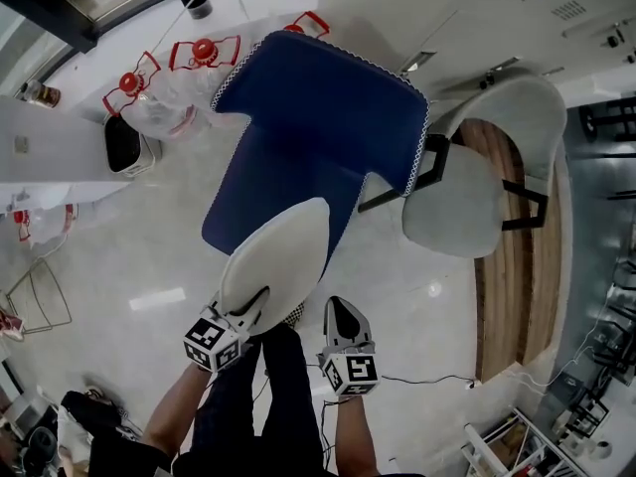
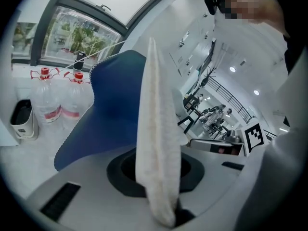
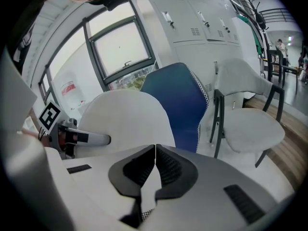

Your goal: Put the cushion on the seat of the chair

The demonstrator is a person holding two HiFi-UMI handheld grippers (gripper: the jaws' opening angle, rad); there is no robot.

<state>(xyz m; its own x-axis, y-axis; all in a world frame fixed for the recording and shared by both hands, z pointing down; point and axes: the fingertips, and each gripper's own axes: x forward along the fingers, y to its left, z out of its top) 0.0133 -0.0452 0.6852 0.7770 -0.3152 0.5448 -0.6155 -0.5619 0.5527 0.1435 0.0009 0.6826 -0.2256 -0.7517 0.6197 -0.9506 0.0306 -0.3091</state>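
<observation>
A white oval cushion (image 1: 278, 256) hangs over the near part of a blue chair (image 1: 318, 117) with dotted white trim. My left gripper (image 1: 260, 301) is shut on the cushion's near edge. In the left gripper view the cushion (image 2: 156, 143) stands edge-on between the jaws of the left gripper (image 2: 159, 177), with the blue chair (image 2: 115, 114) behind it. My right gripper (image 1: 338, 308) is beside the cushion, to its right, and apart from it. In the right gripper view the jaws of the right gripper (image 3: 155, 147) meet with nothing between them, and the cushion (image 3: 125, 119) shows at the left.
A white chair (image 1: 467, 197) with black legs stands right of the blue one, on a wooden floor strip (image 1: 512, 286). Water bottles (image 1: 204, 53) with red caps and a black-and-white box (image 1: 124, 145) sit at the far left. A cable (image 1: 427, 379) lies on the floor.
</observation>
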